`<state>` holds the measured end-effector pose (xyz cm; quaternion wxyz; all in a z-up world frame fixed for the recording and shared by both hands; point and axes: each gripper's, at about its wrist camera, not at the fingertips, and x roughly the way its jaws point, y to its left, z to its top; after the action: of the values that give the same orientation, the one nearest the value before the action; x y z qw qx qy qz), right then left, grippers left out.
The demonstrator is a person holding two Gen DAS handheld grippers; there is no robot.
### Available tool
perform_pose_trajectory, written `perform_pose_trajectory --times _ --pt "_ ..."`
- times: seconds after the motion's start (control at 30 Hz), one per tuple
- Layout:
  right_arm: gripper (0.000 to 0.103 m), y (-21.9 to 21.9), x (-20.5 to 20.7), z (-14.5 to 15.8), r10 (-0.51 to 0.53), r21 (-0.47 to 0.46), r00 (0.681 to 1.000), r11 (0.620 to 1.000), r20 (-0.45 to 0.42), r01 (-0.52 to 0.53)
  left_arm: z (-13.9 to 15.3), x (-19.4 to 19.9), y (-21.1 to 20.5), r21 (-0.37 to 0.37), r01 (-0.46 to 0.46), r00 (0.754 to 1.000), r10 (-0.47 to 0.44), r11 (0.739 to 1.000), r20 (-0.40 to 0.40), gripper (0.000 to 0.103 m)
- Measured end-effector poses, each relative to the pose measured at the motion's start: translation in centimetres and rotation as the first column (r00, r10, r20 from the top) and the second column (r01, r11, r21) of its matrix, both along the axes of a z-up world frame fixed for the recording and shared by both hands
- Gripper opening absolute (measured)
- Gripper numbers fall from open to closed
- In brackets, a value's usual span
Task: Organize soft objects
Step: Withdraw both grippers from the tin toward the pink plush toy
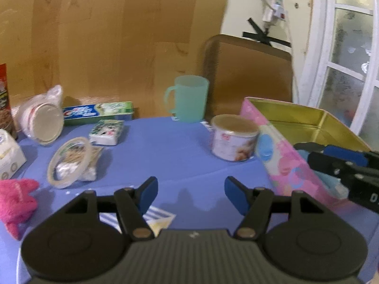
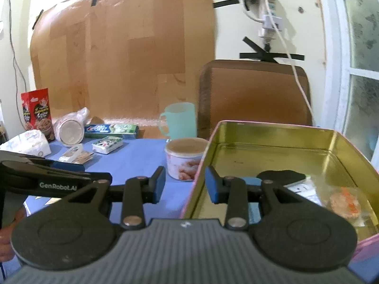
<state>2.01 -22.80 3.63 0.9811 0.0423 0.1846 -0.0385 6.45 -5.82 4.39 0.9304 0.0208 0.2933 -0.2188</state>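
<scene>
Left gripper (image 1: 191, 195) sits closest in its own view, jaws apart with nothing between them, just blue tablecloth (image 1: 170, 156) under the gap. Off to the far left edge there's a fuzzy pink soft toy (image 1: 15, 203) lying on the cloth, well away from the pink tin (image 1: 284, 165) on the right. A small round tub (image 1: 233, 137) stands just beside the tin, with a mint green mug (image 1: 189, 100) behind it. Over in the right wrist view, the right gripper (image 2: 185, 184) straddles the tin's near wall with its jaws spread either side of the rim, not pinching it as far as I can see. Inside the tin's gold interior (image 2: 272, 151) lie a dark flat thing and a crinkly packet (image 2: 345, 203).
</scene>
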Motion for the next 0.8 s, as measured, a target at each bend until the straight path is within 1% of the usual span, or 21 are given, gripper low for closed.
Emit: perform_pose_trajectory --times 0.17,0.3,0.4,0.47,0.57,0.6,0.63,0.67,0.73,0.8 --pt "0.04 0.9 0.7 -0.1 0.032 -0.008 0.999 0.999 -0.018 -0.032 -0.9 0.4 1.7 0.02 -0.033 0.999 0.033 0.999 0.009 0.067" --pt "0.04 2.0 1.5 -0.4 0.069 -0.018 0.997 0.997 -0.038 -0.069 -1.7 0.7 3.6 0.019 -0.074 0.997 0.074 0.997 -0.005 0.067" --pt "0.04 3.0 2.0 -0.6 0.098 -0.021 0.994 0.995 -0.053 -0.099 -2.4 0.3 5.8 -0.011 -0.095 0.995 0.095 0.995 -0.007 0.069" --pt "0.04 3.9 2.4 -0.7 0.124 -0.02 0.99 0.992 -0.066 -0.126 -2.8 -0.3 7.7 -0.031 -0.11 0.994 0.11 0.993 0.004 0.076" --pt "0.04 5.4 3.5 -1.0 0.192 0.005 0.976 0.981 -0.098 -0.193 -3.2 -1.4 11.4 -0.065 -0.178 0.984 0.179 0.982 0.013 0.08" --pt "0.04 6.0 3.9 -1.2 0.224 0.013 0.968 0.974 -0.109 -0.224 -3.1 -1.7 12.9 -0.086 -0.227 0.973 0.23 0.97 0.023 0.08" --pt "0.04 6.7 4.4 -1.3 0.255 0.022 0.959 0.967 -0.121 -0.255 -2.9 -1.9 14.4 -0.112 -0.28 0.958 0.285 0.953 0.031 0.082" --pt "0.04 7.6 5.0 -1.4 0.288 0.032 0.948 0.958 -0.132 -0.287 -2.7 -2.0 16.0 -0.146 -0.346 0.934 0.355 0.927 0.034 0.086" --pt "0.04 9.2 6.2 -1.6 0.354 0.059 0.923 0.935 -0.152 -0.349 -2.3 -2.1 19.1 -0.205 -0.486 0.863 0.503 0.85 0.037 0.086" --pt "0.04 11.2 7.6 -1.7 0.426 0.093 0.889 0.905 -0.168 -0.416 -2.5 -2.3 21.3 -0.246 -0.575 0.797 0.602 0.78 0.045 0.087"
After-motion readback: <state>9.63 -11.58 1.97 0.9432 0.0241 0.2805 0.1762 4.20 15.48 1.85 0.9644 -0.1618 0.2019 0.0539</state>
